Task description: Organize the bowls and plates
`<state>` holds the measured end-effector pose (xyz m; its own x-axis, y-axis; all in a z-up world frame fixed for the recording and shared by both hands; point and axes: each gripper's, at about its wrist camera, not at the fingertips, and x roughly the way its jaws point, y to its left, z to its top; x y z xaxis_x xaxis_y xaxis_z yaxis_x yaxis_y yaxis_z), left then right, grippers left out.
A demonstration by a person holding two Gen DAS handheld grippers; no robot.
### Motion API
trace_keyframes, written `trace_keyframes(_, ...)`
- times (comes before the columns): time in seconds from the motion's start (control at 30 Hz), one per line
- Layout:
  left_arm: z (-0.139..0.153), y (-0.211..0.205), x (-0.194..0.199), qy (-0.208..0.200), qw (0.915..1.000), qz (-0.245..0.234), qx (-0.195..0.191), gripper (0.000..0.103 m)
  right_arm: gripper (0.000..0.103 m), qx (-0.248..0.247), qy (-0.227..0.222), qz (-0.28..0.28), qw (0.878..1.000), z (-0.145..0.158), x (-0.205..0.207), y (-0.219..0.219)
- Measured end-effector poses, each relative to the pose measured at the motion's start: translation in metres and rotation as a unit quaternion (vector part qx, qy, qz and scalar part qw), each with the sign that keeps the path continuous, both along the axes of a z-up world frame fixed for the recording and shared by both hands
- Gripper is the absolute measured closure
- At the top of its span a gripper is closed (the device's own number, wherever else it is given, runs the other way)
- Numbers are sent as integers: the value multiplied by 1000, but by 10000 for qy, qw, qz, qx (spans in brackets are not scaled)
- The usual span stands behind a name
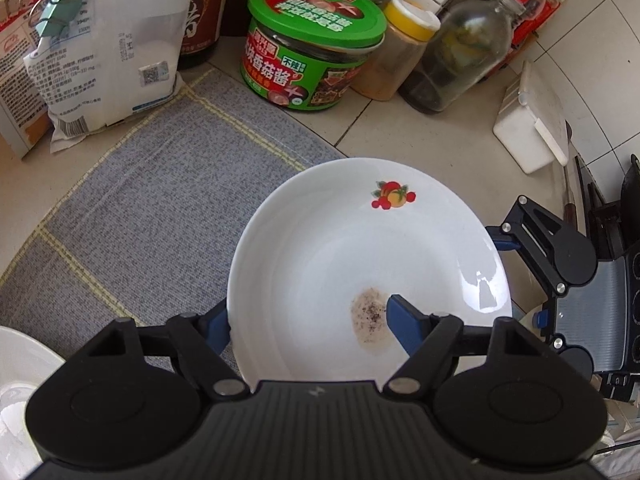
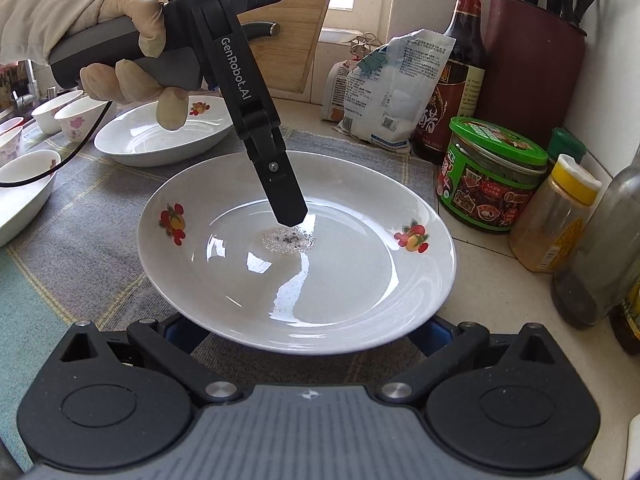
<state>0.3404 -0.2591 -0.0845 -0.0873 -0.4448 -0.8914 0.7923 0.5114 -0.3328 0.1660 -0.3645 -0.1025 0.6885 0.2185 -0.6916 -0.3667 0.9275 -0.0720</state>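
A white plate (image 1: pixel 360 240) with fruit decals and a speckled smear in its middle lies half on the grey checked mat (image 1: pixel 140 220), half on the tiled counter. My left gripper (image 1: pixel 308 316) is open and straddles its near rim, one blue finger below the rim and the other over the smear. In the right wrist view the same plate (image 2: pixel 340 280) shows a left-gripper finger (image 2: pixel 286 196) pointing down at its centre, held by a gloved hand (image 2: pixel 132 32). My right gripper (image 2: pixel 308 330) is spread wide and open, its tips hidden under the plate's near rim.
A second decal plate (image 2: pixel 160 140), small flowered cups (image 2: pixel 76 120) and a white bowl (image 2: pixel 24 188) stand on the mat to the left. A green-lidded jar (image 2: pixel 492 176), yellow-capped spice bottle (image 2: pixel 556 216), glass bottle (image 1: pixel 464 52), sauce bottle (image 2: pixel 456 92), clipped bags (image 2: pixel 392 92) and knife block (image 2: pixel 532 60) crowd the wall.
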Motion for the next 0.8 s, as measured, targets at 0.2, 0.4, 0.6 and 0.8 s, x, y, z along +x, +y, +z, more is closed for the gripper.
trace_keyframes(0.2, -3, 2, 4, 9, 10000, 45, -2, 26, 0, -48, 35, 27, 10000, -3, 5, 0)
trace_keyframes(0.4, -4, 4, 7, -5, 10000, 70, -23, 26, 0, -62, 63, 40, 10000, -6, 7, 1)
trace_keyframes(0.6, -4, 3, 5, -63, 10000, 67, -19, 26, 0, -2, 134, 46, 9999, -5, 8, 0)
trace_keyframes(0.8, -5, 2, 4, -76, 9999, 91, -7, 26, 0, -12, 372, 102, 9993, -3, 9, 1)
